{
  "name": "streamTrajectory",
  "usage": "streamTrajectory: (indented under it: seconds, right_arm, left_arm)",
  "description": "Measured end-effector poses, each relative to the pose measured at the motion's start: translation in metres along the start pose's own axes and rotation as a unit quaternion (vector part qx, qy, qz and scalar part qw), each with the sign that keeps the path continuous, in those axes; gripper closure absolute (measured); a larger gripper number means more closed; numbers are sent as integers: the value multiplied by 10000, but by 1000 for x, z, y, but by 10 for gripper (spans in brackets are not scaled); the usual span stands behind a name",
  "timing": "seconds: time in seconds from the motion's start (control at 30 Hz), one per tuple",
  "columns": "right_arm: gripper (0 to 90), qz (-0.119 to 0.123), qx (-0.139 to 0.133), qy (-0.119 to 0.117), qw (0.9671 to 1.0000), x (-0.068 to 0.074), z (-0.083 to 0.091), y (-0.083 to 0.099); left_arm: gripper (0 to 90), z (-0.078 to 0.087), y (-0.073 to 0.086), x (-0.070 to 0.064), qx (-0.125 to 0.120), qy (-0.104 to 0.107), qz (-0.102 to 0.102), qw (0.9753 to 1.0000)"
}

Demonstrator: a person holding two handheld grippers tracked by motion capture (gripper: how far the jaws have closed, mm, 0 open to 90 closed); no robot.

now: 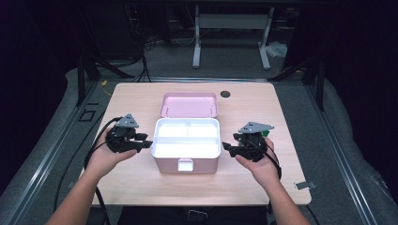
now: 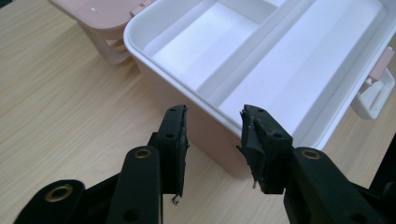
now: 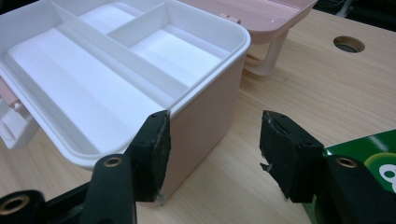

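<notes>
A pink box (image 1: pixel 186 163) with a white inner tray (image 1: pixel 187 138) stands open at the table's middle, its pink lid (image 1: pixel 188 104) laid back behind it. A white latch (image 1: pixel 185 165) hangs on its front wall. My left gripper (image 1: pixel 145 144) is open just left of the box, and the box's near corner (image 2: pixel 224 149) sits between and beyond its jaws. My right gripper (image 1: pixel 226 147) is open just right of the box, and its left finger (image 3: pixel 154 151) lies close against the box's pink side wall (image 3: pixel 205 126). Nothing is held. The tray's compartments (image 3: pixel 88 98) look empty.
A green package (image 3: pixel 378 163) lies on the table under my right hand, by the right jaw. A round cable hole (image 1: pixel 225 93) sits at the table's back right. The wooden table (image 1: pixel 136 178) has its front edge near my forearms; a small metal clip (image 1: pixel 304 185) lies front right.
</notes>
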State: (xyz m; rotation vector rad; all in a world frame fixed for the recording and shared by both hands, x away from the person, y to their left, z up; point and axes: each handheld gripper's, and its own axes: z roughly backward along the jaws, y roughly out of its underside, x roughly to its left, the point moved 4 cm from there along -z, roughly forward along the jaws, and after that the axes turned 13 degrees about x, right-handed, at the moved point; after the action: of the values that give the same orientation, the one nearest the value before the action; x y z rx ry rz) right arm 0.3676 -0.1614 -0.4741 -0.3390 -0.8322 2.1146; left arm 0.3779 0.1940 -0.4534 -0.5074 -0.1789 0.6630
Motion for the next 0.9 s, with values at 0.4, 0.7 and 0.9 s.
streamTrajectory:
  seconds: [0.4, 0.7, 0.9]
  right_arm:
    - [413, 39, -60, -155, 9999, 8, -4, -8]
    - [410, 53, 19, -303, 9995, 14, -12, -8]
    - [469, 160, 155, -352, 9991, 19, -20, -5]
  left_arm:
    - [529, -3, -7, 1, -10, 175, 110, 9998]
    - [573, -16, -13, -7, 248, 36, -101, 9996]
    - [598, -16, -11, -11, 185, 220, -130, 9995]
